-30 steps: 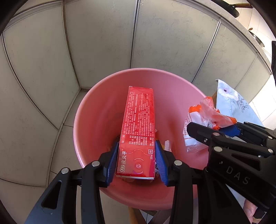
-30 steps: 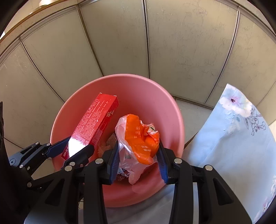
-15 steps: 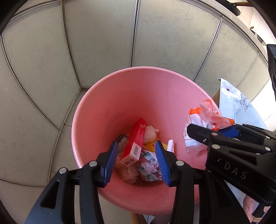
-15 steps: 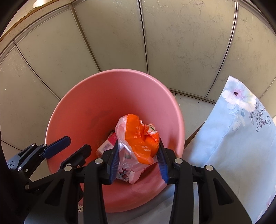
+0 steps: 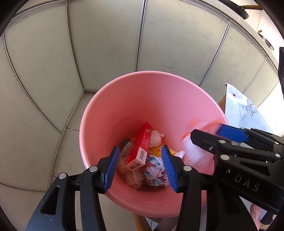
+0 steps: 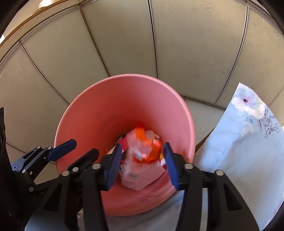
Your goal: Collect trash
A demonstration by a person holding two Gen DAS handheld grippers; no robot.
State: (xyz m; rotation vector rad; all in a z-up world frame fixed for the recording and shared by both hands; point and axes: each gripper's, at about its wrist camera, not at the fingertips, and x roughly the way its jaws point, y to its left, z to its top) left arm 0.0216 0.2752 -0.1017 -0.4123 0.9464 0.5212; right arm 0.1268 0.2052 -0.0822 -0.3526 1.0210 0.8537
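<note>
A pink bin (image 5: pixel 99 99) stands on the tiled floor below both grippers. The red carton (image 5: pixel 142 140) lies loose inside it on top of other trash. My left gripper (image 5: pixel 139 148) hovers over the bin, its jaws opening, with nothing held between them. In the right wrist view the orange and clear plastic bag (image 6: pixel 147 151) is blurred, dropping into the bin (image 6: pixel 74 110) free of the pads. My right gripper (image 6: pixel 142 144) is above it, jaws opening. Each gripper also shows in the other's view: right gripper (image 5: pixel 205 131), left gripper (image 6: pixel 86 146).
A pale blue floral cloth (image 6: pixel 245 142) hangs over a table edge right of the bin. Crumpled printed wrapper (image 5: pixel 155 168) and a white wad (image 5: pixel 155 139) lie in the bin. Grey floor tiles (image 5: pixel 44 71) surround it. A dark pan (image 5: pixel 245 8) shows at top right.
The left gripper let go of the red carton, which dropped into the bin. The right gripper widened and the orange bag slipped down from its pads.
</note>
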